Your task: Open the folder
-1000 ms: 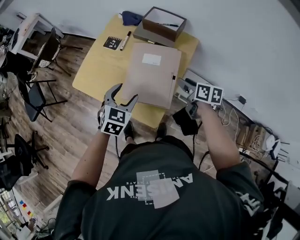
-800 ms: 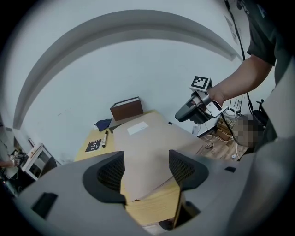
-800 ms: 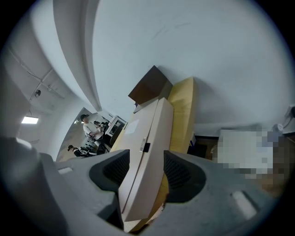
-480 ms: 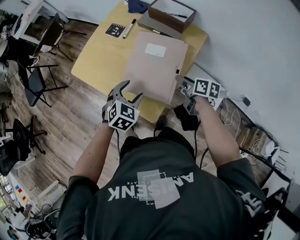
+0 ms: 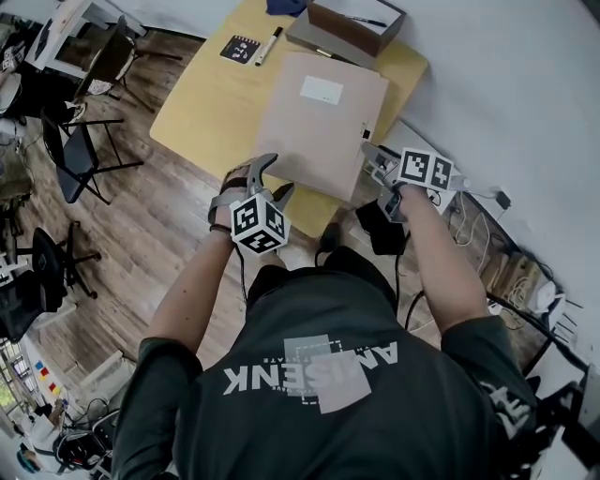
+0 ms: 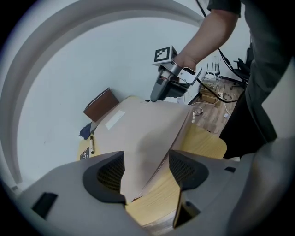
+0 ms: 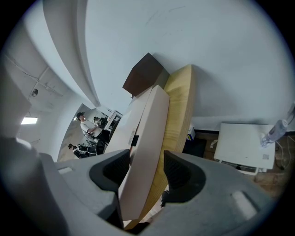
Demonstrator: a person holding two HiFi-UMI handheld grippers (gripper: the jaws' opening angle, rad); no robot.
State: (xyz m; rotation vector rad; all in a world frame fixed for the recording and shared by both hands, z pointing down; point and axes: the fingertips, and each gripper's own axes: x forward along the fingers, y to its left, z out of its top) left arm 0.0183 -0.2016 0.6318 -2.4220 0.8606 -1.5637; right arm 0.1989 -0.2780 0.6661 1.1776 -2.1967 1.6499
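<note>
A closed beige folder (image 5: 319,122) with a white label lies flat on the yellow table (image 5: 211,112). My left gripper (image 5: 274,176) stands open at the folder's near left corner; in the left gripper view that corner (image 6: 138,138) shows between the two pads without touching either. My right gripper (image 5: 373,155) is at the folder's right edge, beside its black clasp. In the right gripper view the thick edge of the folder (image 7: 147,133) runs between the open jaws, with a strip of table (image 7: 177,110) showing beside the right pad. The left gripper view shows the right gripper (image 6: 156,94) too.
At the table's far end stand a brown box (image 5: 356,23), a marker pen (image 5: 267,45), a black card (image 5: 241,49) and a blue cloth (image 5: 286,7). Black chairs (image 5: 94,141) stand to the left. Cables and white devices (image 5: 506,272) lie on the floor at right.
Both grippers have sunk toward the table. The left one has rolled and closed in on the folder's near corner; the right one has settled at the folder's right edge.
</note>
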